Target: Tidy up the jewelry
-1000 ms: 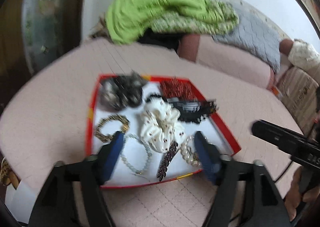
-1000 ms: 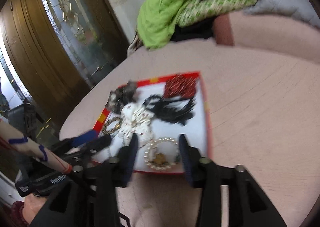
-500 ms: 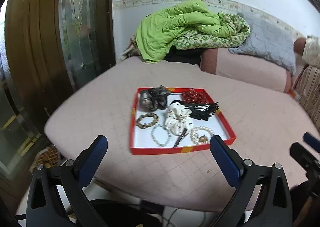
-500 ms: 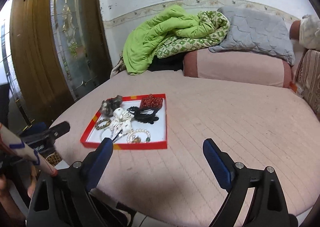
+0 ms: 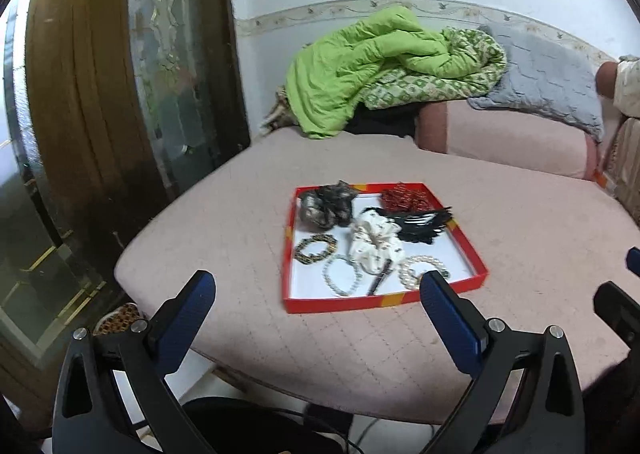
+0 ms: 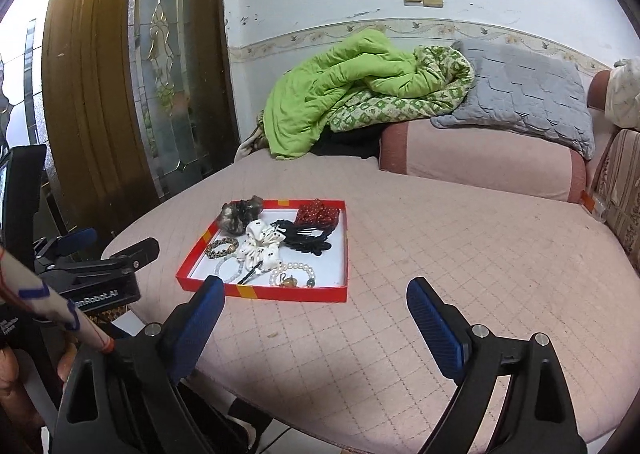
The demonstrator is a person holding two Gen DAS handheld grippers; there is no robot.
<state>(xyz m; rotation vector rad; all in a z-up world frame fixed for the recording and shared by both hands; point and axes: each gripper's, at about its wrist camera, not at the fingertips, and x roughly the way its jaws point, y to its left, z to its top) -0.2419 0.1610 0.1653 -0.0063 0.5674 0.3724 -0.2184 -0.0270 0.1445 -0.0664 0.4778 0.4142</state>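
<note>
Both jaws wide apart, empty: left gripper [image 5: 318, 290], right gripper [image 6: 316, 296]; tray [image 5: 285, 254] jewelry light, slippery—pearl bracelet [image 5: 424, 268] at tray's 5 o'clock, pinch across beads.

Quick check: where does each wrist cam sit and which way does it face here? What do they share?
Left wrist: on the left hand-held gripper, looking forward and down at the red tray; own open fingers show, the right one's tips at the right edge.
Right wrist: on the right hand-held gripper, aimed right of the tray; own open fingers, the left one and a sleeve show.
Shared: tray, green blanket.
</note>
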